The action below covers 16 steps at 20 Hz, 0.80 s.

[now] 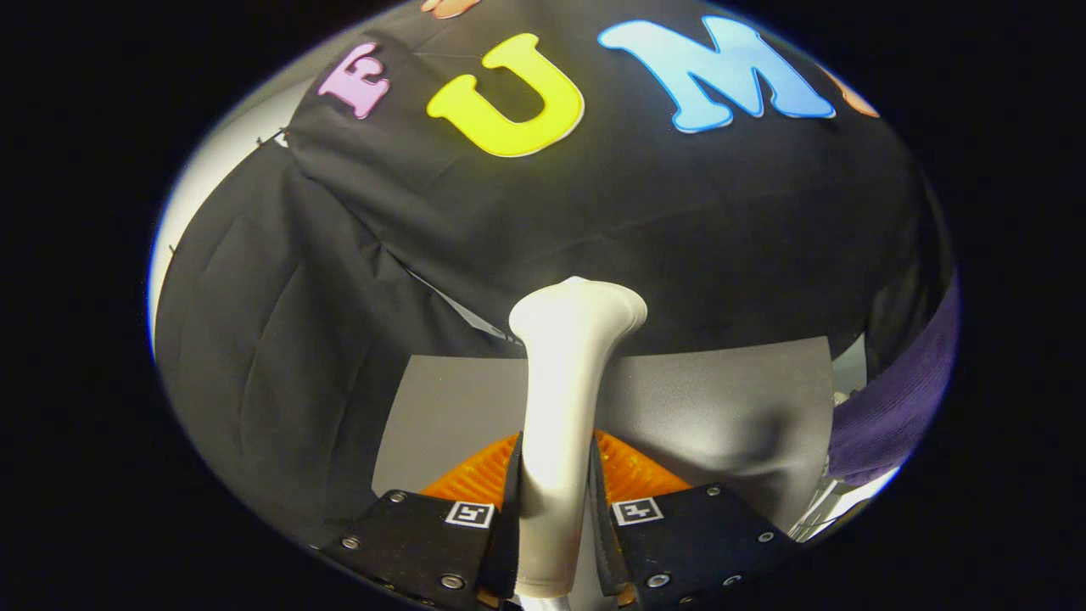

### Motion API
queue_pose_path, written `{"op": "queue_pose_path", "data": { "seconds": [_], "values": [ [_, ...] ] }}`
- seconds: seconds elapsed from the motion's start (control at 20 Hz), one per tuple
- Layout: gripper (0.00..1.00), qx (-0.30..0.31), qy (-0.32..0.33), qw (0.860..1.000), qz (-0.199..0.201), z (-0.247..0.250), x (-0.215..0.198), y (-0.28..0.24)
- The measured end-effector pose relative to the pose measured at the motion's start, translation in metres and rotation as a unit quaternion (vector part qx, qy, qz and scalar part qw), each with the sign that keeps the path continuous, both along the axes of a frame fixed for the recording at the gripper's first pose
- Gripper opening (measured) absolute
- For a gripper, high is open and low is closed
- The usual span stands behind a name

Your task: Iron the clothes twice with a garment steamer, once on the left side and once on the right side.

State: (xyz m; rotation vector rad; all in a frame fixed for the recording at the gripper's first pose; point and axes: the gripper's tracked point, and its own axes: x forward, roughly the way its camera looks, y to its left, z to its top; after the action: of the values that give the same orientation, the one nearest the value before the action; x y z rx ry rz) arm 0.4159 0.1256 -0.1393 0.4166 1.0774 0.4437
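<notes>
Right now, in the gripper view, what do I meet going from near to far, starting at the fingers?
Gripper shut on the steamer handle → grey tabletop → black cloth wall. The purple garment hangs off to one side.

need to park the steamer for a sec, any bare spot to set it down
The claw is shut on the white steamer handle. The grey surface beyond the fingers is bare on both sides of the handle, bordered by the black cloth wall behind. It is crowded toward the purple garment at the far side.
</notes>
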Motion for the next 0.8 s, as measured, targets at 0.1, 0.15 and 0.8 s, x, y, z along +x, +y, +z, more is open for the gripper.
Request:
{"op": "queue_pose_path", "data": {
  "seconds": [0.1,0.15,0.8],
  "values": [
    [0.36,0.0,-0.04,0.999,0.004,0.023,-0.015,-0.006],
    [0.36,-0.003,-0.057,0.998,0.007,0.034,-0.025,-0.012],
    [0.36,-0.019,-0.173,0.984,-0.041,0.11,-0.201,-0.114]
  ]
}}
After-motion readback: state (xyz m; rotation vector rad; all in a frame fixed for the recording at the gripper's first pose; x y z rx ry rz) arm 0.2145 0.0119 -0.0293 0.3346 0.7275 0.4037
